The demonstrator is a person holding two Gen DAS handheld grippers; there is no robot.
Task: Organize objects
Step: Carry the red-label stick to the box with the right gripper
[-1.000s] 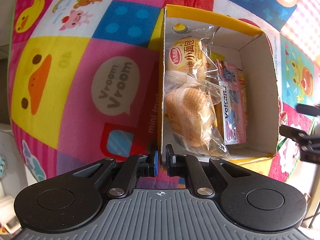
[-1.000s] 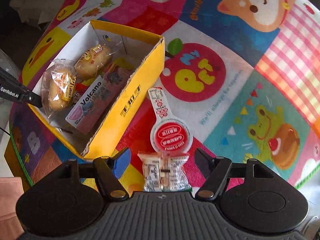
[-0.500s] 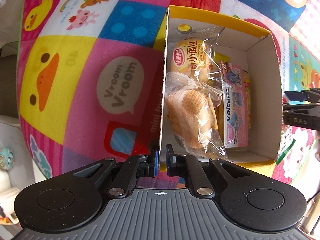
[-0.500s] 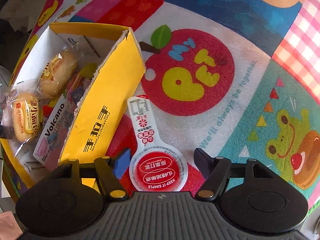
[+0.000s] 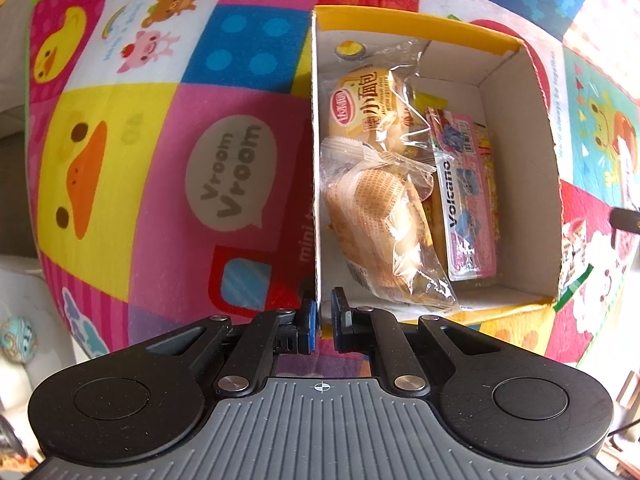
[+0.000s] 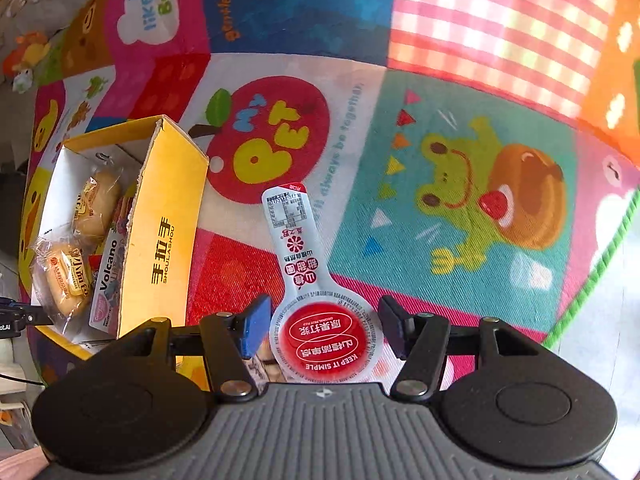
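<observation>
A yellow cardboard box [image 5: 400, 24] lies open on the patchwork play mat [image 5: 160, 160]. Inside it are two wrapped buns [image 5: 368, 104] [image 5: 376, 208] and a pink Volcano pack [image 5: 464, 200]. My left gripper [image 5: 324, 316] points straight down and is shut on the box's left wall at the near corner. In the right wrist view the box [image 6: 168, 220] sits at the left. A spoon-shaped red-and-white packet [image 6: 294, 240] lies to its right. My right gripper [image 6: 324, 320] is shut on the packet's round red end, and the packet's handle points away from me.
A small wrapped biscuit pack [image 6: 260, 364] peeks out under the right gripper's left finger. The mat's green edge [image 6: 592, 280] runs at the right, with pale floor beyond. Small toys [image 6: 24, 56] lie off the mat at the far left.
The right gripper's fingers narrowed onto the packet's round end. The packet then shifted right, away from the box's wall, as the view rolled. The left gripper kept its hold on the box.
</observation>
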